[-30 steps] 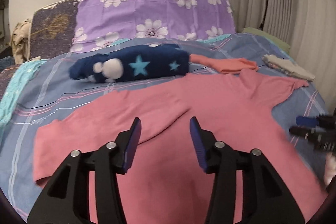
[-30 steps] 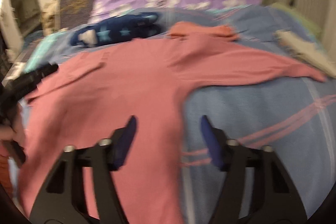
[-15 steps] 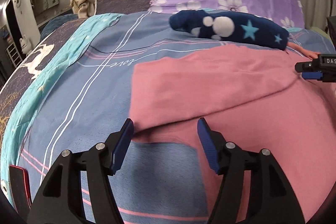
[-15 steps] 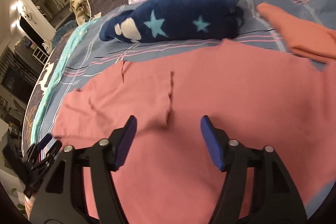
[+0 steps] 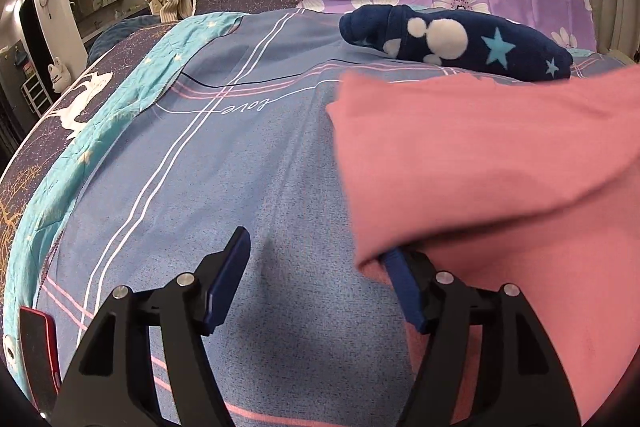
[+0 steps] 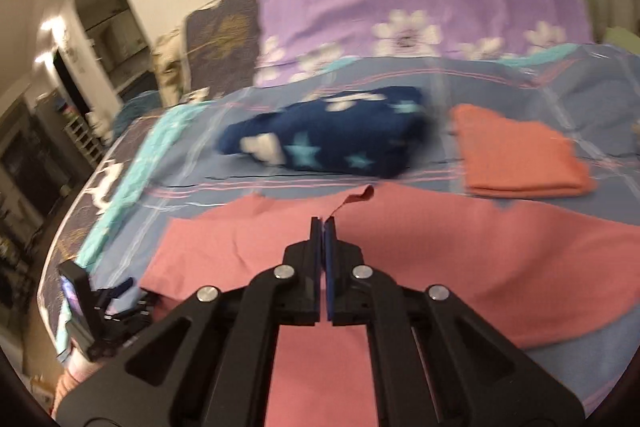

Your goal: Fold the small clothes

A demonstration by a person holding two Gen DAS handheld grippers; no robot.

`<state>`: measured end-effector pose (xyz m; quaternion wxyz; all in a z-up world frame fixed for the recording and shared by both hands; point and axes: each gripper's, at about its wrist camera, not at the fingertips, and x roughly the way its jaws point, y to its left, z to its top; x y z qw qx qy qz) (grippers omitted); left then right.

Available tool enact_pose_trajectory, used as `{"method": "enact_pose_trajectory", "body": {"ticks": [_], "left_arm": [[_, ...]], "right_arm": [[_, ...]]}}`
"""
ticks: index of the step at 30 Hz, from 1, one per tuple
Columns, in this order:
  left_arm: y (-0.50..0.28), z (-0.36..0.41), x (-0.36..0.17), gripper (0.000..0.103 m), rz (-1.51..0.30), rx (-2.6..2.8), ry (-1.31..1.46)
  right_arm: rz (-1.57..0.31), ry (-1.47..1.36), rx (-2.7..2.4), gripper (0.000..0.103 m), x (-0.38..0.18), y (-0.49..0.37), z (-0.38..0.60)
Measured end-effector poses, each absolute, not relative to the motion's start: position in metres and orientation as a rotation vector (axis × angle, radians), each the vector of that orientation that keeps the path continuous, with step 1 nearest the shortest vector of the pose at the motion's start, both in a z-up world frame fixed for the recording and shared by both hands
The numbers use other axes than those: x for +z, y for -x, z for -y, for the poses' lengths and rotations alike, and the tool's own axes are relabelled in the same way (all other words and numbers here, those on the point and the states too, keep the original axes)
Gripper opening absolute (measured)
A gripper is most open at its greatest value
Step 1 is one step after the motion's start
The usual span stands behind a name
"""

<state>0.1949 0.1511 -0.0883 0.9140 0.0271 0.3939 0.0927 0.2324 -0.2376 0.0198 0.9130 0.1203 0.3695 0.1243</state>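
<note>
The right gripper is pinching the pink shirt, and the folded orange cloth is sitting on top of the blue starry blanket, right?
Not quite. The right gripper does pinch the pink shirt, but the orange cloth lies on the bedsheet beside the starry blanket, not on top of it. The right wrist view shows this.

Your left gripper (image 5: pixel 316 275) has just been opening — its jaws straddle the pink shirt's (image 5: pixel 480 163) folded edge, one finger tucked beneath the cloth, on the blue striped bedsheet (image 5: pixel 224 163); a navy star-patterned garment (image 5: pixel 460 43) lies beyond.
</note>
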Motion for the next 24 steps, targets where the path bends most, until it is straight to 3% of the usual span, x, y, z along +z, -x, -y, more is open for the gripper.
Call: {"method": "enact_pose_trajectory", "body": {"ticks": [5, 9, 12, 14, 16, 17, 18, 19, 24], "left_arm": [[-0.195, -0.147, -0.088, 0.068, -0.806, 0.189, -0.076], [-0.194, -0.148, -0.089, 0.068, -0.809, 0.187, -0.065], [-0.195, -0.148, -0.091, 0.068, -0.814, 0.190, -0.073], [-0.196, -0.147, -0.092, 0.068, -0.816, 0.192, -0.073], [-0.196, -0.149, -0.093, 0.068, -0.820, 0.191, -0.066], [-0.196, -0.149, -0.094, 0.068, -0.821, 0.190, -0.061], [-0.196, -0.150, -0.094, 0.069, -0.823, 0.190, -0.055], [-0.196, -0.152, -0.094, 0.069, -0.822, 0.191, -0.047], [-0.194, -0.152, -0.094, 0.069, -0.813, 0.187, -0.033]], "right_arm": [[-0.954, -0.370, 0.167, 0.007, -0.048, -0.241, 0.288], [-1.000, -0.496, 0.162, 0.028, -0.081, -0.238, 0.309], [-0.985, -0.536, 0.206, 0.037, -0.078, -0.236, 0.312], [-0.987, -0.535, 0.252, 0.049, -0.076, -0.242, 0.303], [-1.011, -0.509, 0.265, 0.051, -0.080, -0.251, 0.289], [-1.016, -0.489, 0.255, 0.045, -0.081, -0.255, 0.282], [-1.012, -0.454, 0.243, 0.014, -0.080, -0.258, 0.274], [-1.001, -0.405, 0.221, 0.002, -0.078, -0.259, 0.266], [-0.943, -0.152, -0.083, 0.001, -0.063, -0.242, 0.245]]}}
